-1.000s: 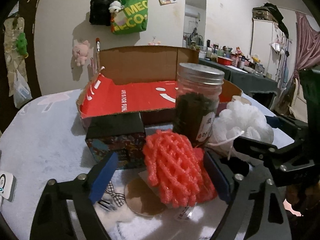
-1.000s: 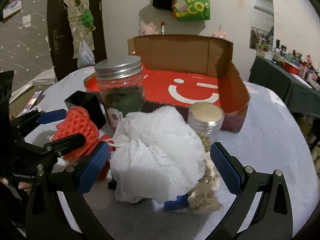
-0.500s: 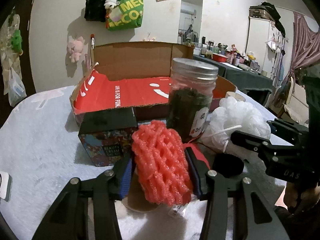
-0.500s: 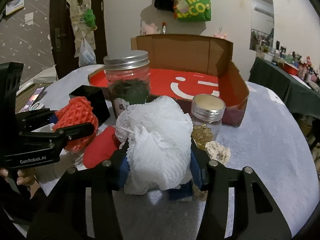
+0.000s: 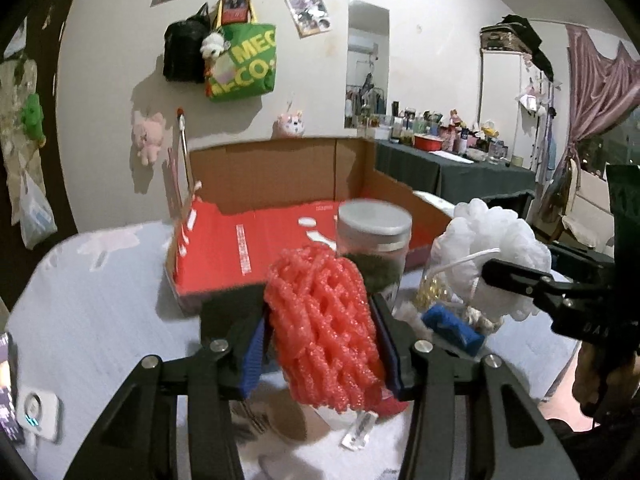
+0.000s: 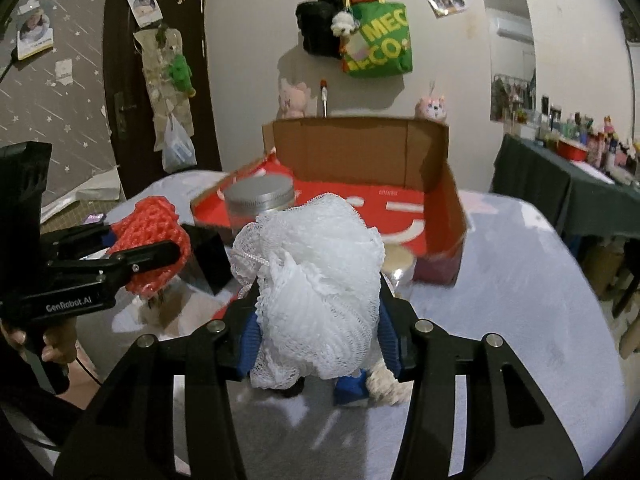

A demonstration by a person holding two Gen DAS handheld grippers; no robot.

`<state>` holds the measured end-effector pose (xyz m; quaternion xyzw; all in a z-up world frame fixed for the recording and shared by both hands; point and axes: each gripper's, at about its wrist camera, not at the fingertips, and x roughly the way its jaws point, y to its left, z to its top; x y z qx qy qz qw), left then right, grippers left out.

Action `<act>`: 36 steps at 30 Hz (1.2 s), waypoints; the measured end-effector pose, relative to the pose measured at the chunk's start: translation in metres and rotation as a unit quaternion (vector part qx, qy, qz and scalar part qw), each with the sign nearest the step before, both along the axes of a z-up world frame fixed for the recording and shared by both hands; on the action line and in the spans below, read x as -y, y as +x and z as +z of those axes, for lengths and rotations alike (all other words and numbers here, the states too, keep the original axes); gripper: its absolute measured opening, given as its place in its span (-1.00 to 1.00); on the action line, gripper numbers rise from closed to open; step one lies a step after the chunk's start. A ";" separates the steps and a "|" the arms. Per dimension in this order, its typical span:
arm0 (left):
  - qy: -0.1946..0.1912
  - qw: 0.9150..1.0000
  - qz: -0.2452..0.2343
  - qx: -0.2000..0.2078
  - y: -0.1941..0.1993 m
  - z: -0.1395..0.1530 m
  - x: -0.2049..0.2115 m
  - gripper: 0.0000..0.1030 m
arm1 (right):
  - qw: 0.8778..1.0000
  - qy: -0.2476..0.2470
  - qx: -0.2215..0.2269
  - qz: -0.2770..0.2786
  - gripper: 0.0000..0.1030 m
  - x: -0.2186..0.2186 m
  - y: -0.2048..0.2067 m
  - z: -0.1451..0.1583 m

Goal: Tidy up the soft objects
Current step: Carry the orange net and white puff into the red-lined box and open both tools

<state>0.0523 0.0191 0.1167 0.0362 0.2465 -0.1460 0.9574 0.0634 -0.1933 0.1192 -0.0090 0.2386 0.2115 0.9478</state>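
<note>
My left gripper (image 5: 322,346) is shut on a red foam net (image 5: 324,328) and holds it lifted above the table; it also shows in the right wrist view (image 6: 150,240). My right gripper (image 6: 318,334) is shut on a white mesh bath pouf (image 6: 316,292), also lifted; the pouf shows in the left wrist view (image 5: 496,256). An open cardboard box with a red floor (image 5: 256,248) (image 6: 396,204) lies behind both.
A glass jar with a metal lid (image 5: 374,248) (image 6: 258,200) stands before the box. A black box (image 6: 204,256), a small jar (image 6: 400,266), a blue object (image 5: 452,326) and a cream knitted piece (image 6: 386,386) sit on the pale table cover (image 6: 500,320). A white device (image 5: 38,420) lies at left.
Both grippers closed on their objects, the left on the red net and the right on the white pouf, then lifted them up off the table.
</note>
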 end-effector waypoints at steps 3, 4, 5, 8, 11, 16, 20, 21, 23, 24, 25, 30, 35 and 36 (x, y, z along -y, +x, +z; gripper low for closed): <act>0.016 1.000 -0.003 0.014 0.007 0.013 -0.001 -0.03 | 1.000 0.004 0.008 0.004 -0.10 0.005 0.007 0.014; 0.020 1.000 -0.003 0.016 0.012 0.019 -0.002 -0.03 | 1.000 0.005 0.010 0.006 -0.10 0.006 0.010 0.018; 0.021 1.000 -0.007 0.016 0.017 0.024 -0.003 -0.03 | 1.000 0.006 0.011 0.009 -0.09 0.008 0.014 0.024; 0.023 1.000 -0.016 0.010 0.033 0.038 -0.006 -0.03 | 1.000 0.002 0.016 0.018 -0.09 0.010 0.027 0.039; 0.038 0.999 -0.022 0.009 0.051 0.052 -0.005 -0.03 | 0.999 -0.013 0.020 0.024 -0.09 0.009 0.047 0.055; 0.058 0.997 -0.049 -0.012 0.092 0.071 0.002 -0.03 | 0.999 -0.031 0.008 0.038 -0.09 0.004 0.095 0.080; 0.081 0.994 -0.065 -0.032 0.131 0.077 0.013 -0.03 | 0.998 -0.051 -0.017 0.040 -0.09 -0.003 0.140 0.085; 0.089 0.993 -0.071 -0.042 0.146 0.076 0.017 -0.03 | 0.997 -0.055 -0.033 0.041 -0.09 -0.006 0.159 0.085; 0.098 0.991 -0.073 -0.056 0.167 0.073 0.022 -0.03 | 0.996 -0.058 -0.052 0.038 -0.09 -0.011 0.183 0.083; 0.101 0.990 -0.075 -0.067 0.181 0.070 0.025 -0.03 | 0.995 -0.062 -0.064 0.037 -0.09 -0.014 0.197 0.080; 0.103 0.989 -0.076 -0.079 0.193 0.066 0.026 -0.03 | 0.994 -0.068 -0.078 0.032 -0.09 -0.018 0.216 0.075; 0.125 0.982 -0.072 -0.124 0.254 0.037 0.038 -0.03 | 0.988 -0.078 -0.134 0.017 -0.09 -0.029 0.277 0.050; 0.143 0.974 -0.058 -0.163 0.301 0.004 0.043 -0.03 | 0.979 -0.079 -0.186 -0.005 -0.09 -0.036 0.326 0.019; 0.146 0.972 -0.053 -0.174 0.310 -0.003 0.044 -0.03 | 0.977 -0.077 -0.201 -0.009 -0.09 -0.037 0.336 0.012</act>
